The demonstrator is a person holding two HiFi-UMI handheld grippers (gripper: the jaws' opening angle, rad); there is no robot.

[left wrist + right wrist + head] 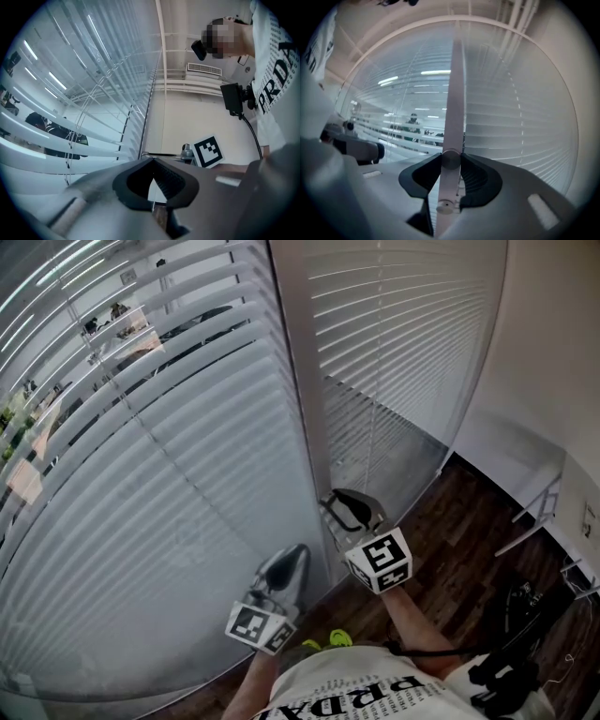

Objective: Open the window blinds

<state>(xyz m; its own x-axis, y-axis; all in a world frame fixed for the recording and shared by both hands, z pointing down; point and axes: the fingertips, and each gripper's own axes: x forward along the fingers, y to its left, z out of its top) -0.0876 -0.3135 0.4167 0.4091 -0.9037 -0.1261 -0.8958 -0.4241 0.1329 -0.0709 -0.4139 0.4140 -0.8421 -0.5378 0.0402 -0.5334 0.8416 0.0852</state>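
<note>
White wand (pixel 455 93) clamped in right tongs (pixel 451 160) — left tongs (pixel 152 161) closed.

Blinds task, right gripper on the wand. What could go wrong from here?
1. The right gripper clamps the pale tilt wand close to its lower end; twisting may slide it out of the jaws.
2. The left gripper, jaws together, sits near the white slatted blind; a swing might bend slats.

White slatted blinds (pixel 187 474), dark brown wood-grain floor (pixel 469 521), black-and-white marker cubes (pixel 379 561).
</note>
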